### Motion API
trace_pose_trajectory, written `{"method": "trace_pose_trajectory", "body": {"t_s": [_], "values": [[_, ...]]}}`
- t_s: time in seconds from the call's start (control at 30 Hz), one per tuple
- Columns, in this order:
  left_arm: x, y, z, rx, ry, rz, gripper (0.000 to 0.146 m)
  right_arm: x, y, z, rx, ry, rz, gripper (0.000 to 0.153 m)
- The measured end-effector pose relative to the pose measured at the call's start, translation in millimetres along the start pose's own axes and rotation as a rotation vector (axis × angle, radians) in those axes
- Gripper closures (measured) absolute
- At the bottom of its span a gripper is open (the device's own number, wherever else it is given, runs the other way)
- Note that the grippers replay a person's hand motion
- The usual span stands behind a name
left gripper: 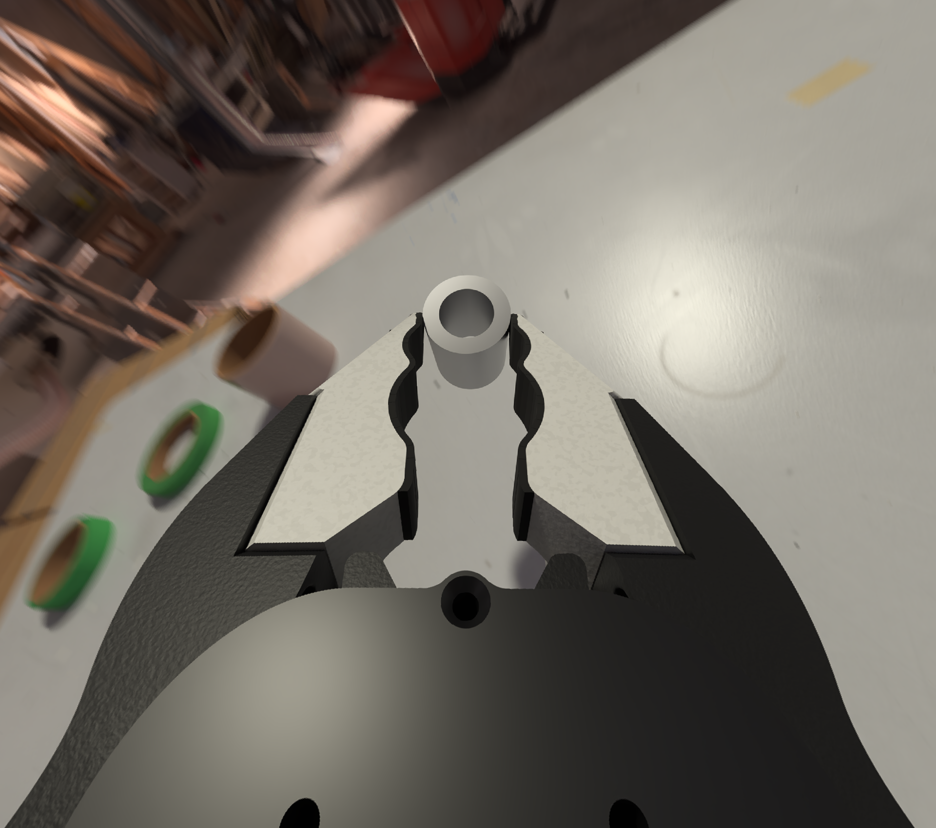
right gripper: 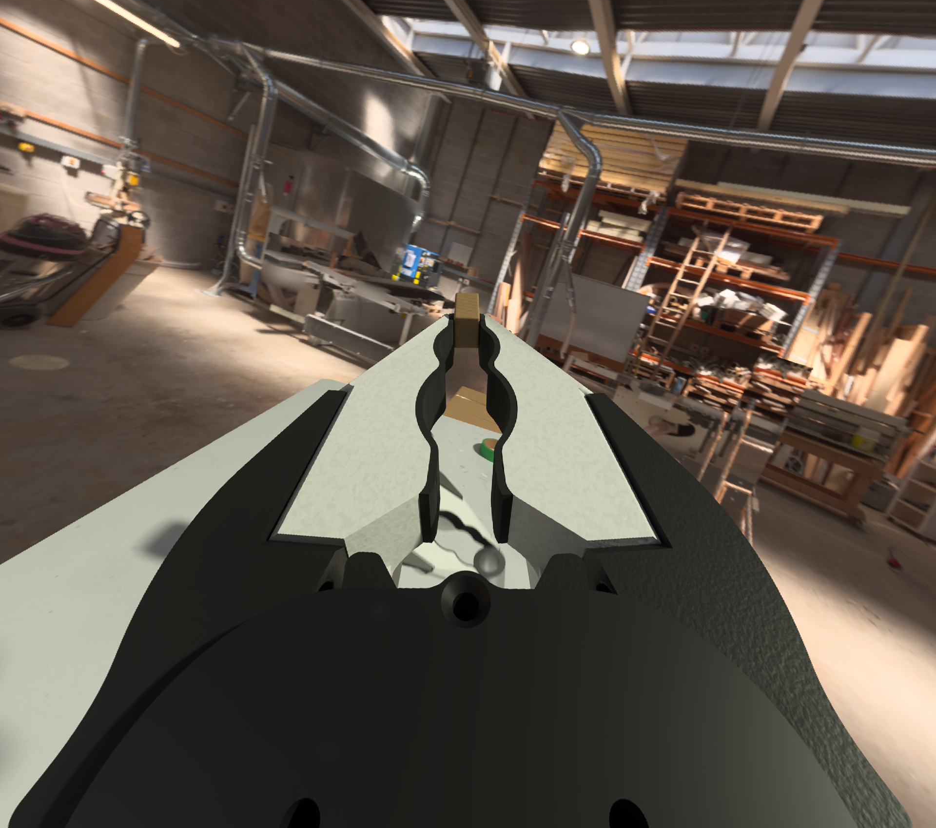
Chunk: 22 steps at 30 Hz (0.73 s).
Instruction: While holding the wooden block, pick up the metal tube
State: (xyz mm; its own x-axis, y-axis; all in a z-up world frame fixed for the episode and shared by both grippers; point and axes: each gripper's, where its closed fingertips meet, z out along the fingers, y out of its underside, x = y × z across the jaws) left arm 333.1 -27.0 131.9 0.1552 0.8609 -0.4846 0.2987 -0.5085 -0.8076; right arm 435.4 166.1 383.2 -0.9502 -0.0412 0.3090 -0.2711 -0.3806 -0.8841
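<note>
The metal tube [left gripper: 471, 355] is a short grey hollow cylinder with its open end facing the left wrist camera. My left gripper [left gripper: 466, 322] is shut on it, the two fingertips pressed against its sides, over the white table [left gripper: 709, 297]. My right gripper [right gripper: 467, 322] is shut on the small tan wooden block [right gripper: 466, 327], pinched at the very fingertips. It holds the block up in the air, well above the table [right gripper: 76, 575]. Neither gripper shows in the other's view.
A cardboard tube [left gripper: 276, 355] lies left of my left gripper, with two green tape rolls [left gripper: 182, 449] [left gripper: 71, 563] nearer the table's left edge. A tan tape strip [left gripper: 830, 81] is stuck at the far right. A green tape roll [right gripper: 489, 449] shows below my right gripper.
</note>
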Motion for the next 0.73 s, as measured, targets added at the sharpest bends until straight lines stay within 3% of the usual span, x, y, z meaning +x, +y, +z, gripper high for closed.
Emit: {"method": "trace_pose_trajectory", "body": {"t_s": [0.23, 0.33, 0.5, 0.73], "values": [[-23.6, -131.4, -60.4, 0.411, -0.151, 0.268, 0.113, 15.4, 5.3, 2.8, 0.030, 0.118, -0.037, 0.145], [-27.6, -169.1, -95.2, 0.551, -0.213, 0.366, 0.113, 13.6, 0.8, 2.5, 0.056, 0.139, -0.065, 0.145], [-35.3, -188.6, -135.7, 0.665, -0.345, 0.508, 0.113, 2.3, -0.2, 12.1, 0.064, 0.173, -0.138, 0.145], [-42.2, -192.2, -152.0, 0.673, -0.450, 0.595, 0.113, -17.0, 11.2, 33.8, 0.073, 0.238, -0.261, 0.145]]}}
